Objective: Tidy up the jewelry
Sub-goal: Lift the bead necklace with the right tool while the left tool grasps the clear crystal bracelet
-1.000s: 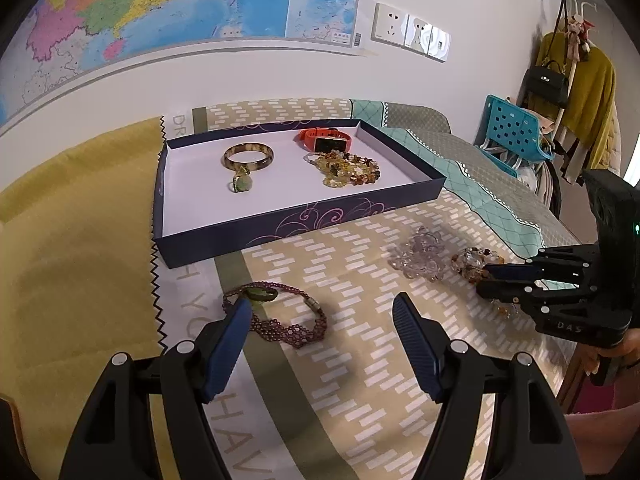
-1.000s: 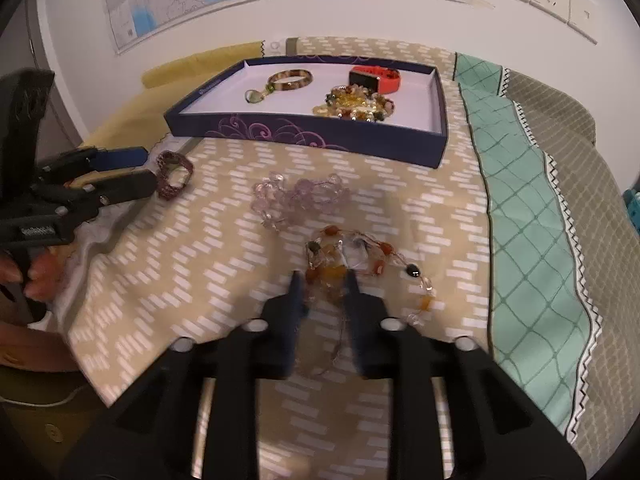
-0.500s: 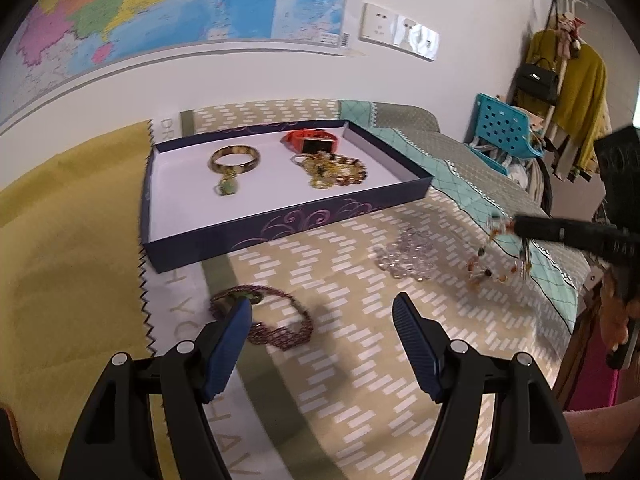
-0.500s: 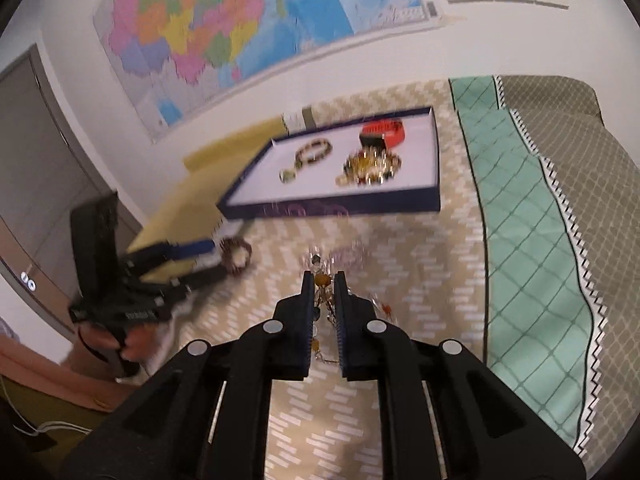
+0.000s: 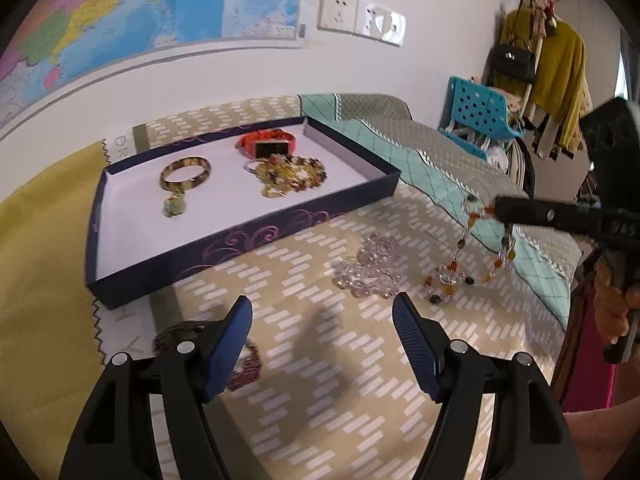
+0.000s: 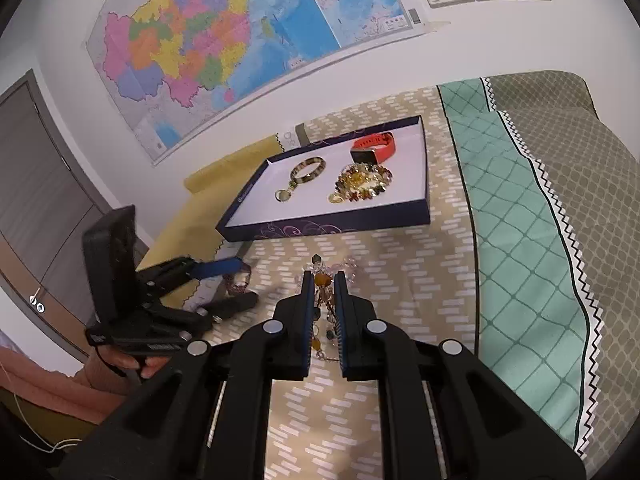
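Observation:
My right gripper (image 6: 323, 280) is shut on an orange and brown bead necklace (image 5: 466, 268), which hangs from it with its low end near the cloth; the gripper also shows in the left wrist view (image 5: 500, 210). My left gripper (image 5: 322, 316) is open and empty, low over the cloth, with a dark red beaded bracelet (image 5: 244, 364) by its left finger. A clear crystal bracelet (image 5: 370, 270) lies between the two grippers. The navy tray (image 5: 240, 240) holds a bangle with a pendant (image 5: 185, 172), an orange watch (image 5: 268, 144) and amber beads (image 5: 290, 176).
The patterned cloth (image 5: 320, 360) covers the table up to the wall. A teal band (image 6: 520, 240) runs along its right side. A blue chair (image 5: 476, 116) and hung clothes (image 5: 556, 64) stand beyond the table's right edge.
My right gripper has closed on the bead necklace and lifted it off the cloth, towards the tray. My left gripper has moved forward over the dark red bracelet.

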The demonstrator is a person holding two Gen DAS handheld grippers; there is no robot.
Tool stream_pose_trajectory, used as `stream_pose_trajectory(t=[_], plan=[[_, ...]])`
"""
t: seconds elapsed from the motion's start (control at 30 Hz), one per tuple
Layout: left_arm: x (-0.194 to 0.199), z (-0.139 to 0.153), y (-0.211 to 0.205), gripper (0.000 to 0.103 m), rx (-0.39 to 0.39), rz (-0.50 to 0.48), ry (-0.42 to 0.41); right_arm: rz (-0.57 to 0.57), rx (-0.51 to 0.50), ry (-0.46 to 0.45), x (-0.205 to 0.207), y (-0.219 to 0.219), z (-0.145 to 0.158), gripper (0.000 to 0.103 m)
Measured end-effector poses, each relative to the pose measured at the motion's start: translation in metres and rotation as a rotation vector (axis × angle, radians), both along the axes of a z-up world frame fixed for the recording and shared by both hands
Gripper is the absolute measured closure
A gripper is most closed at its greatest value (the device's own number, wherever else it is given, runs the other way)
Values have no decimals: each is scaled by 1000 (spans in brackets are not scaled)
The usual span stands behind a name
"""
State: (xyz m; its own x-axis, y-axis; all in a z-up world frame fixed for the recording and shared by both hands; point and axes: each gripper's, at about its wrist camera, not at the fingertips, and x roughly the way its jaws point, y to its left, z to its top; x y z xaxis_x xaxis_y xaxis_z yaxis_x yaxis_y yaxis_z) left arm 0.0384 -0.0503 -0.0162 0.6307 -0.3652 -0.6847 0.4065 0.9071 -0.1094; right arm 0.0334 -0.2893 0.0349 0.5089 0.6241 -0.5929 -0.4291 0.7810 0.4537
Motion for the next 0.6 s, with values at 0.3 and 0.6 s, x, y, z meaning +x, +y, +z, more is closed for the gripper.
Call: stream_pose_trajectory(t=[0.3, 0.6], plan=[[-11, 5, 28, 33, -27, 34, 7, 2, 8, 10, 4, 0, -7, 93], [-7, 7, -20, 33, 4, -87, -13, -10, 25, -30, 2, -10, 8, 93]])
